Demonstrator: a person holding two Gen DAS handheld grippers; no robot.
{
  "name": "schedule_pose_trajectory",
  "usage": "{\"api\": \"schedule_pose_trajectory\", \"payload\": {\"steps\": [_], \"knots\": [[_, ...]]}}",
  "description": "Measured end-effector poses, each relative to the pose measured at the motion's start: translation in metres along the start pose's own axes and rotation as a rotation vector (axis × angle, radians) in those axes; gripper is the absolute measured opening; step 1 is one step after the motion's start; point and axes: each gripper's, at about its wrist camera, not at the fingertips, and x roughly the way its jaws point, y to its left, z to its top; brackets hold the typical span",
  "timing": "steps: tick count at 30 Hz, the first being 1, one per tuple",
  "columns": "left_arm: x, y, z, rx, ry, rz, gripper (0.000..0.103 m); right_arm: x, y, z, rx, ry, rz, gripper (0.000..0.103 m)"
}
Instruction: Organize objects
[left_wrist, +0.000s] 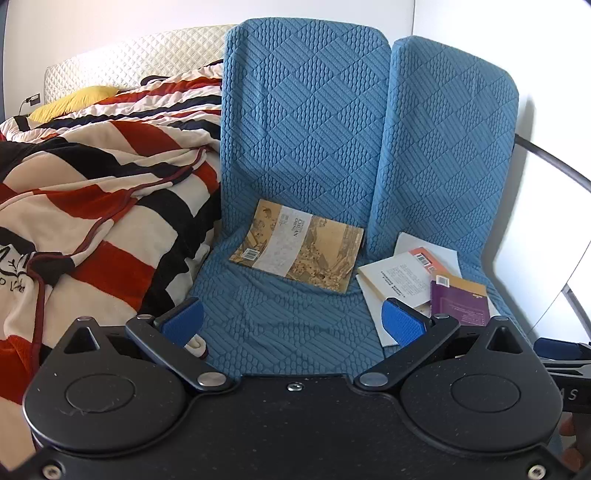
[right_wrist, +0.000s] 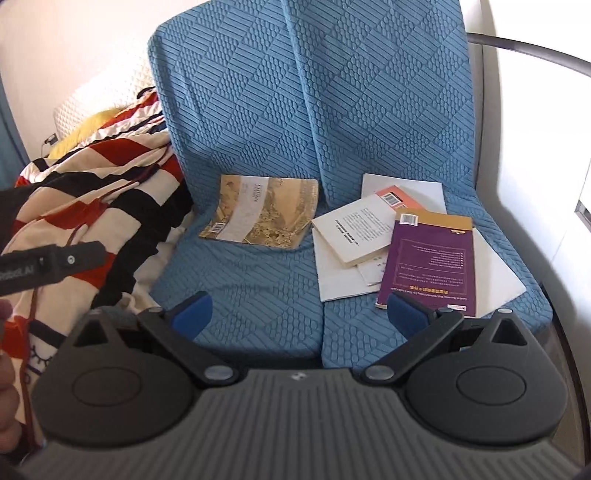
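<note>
A tan book with an old painting on its cover (left_wrist: 297, 245) (right_wrist: 260, 210) lies flat on the left blue seat cushion. On the right cushion sits a loose pile: a purple book (left_wrist: 460, 301) (right_wrist: 430, 258) on top, a cream book (left_wrist: 397, 277) (right_wrist: 351, 229), an orange-topped book (left_wrist: 430, 258) (right_wrist: 397, 195), and white sheets (right_wrist: 495, 273) underneath. My left gripper (left_wrist: 293, 323) hangs open above the seat's front, nothing between its blue pads. My right gripper (right_wrist: 301, 314) is open too, its right pad (right_wrist: 406, 314) in front of the purple book's near corner.
A striped red, black and cream blanket (left_wrist: 103, 206) (right_wrist: 92, 192) is heaped on the bed to the left, with a yellow pillow (left_wrist: 70, 101) behind. Two blue quilted seat backs (left_wrist: 306, 122) rise behind the books. A white wall and a curved dark rail (left_wrist: 557, 162) stand on the right.
</note>
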Motion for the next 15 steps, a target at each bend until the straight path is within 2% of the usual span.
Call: {"api": "schedule_pose_trajectory", "payload": {"steps": [2,10,15], "knots": [[-0.003,0.001,0.002,0.01,-0.007,-0.003,0.103,-0.003,0.002,0.003,-0.006,-0.001,-0.017,0.103],[-0.012,0.006,0.01,-0.025,-0.031,-0.029,0.103,-0.013,0.006,0.015,-0.02,-0.021,0.008,0.103],[-0.009,0.01,0.018,-0.029,-0.015,-0.032,0.103,-0.012,0.012,0.026,-0.013,-0.009,0.035,0.103]]}}
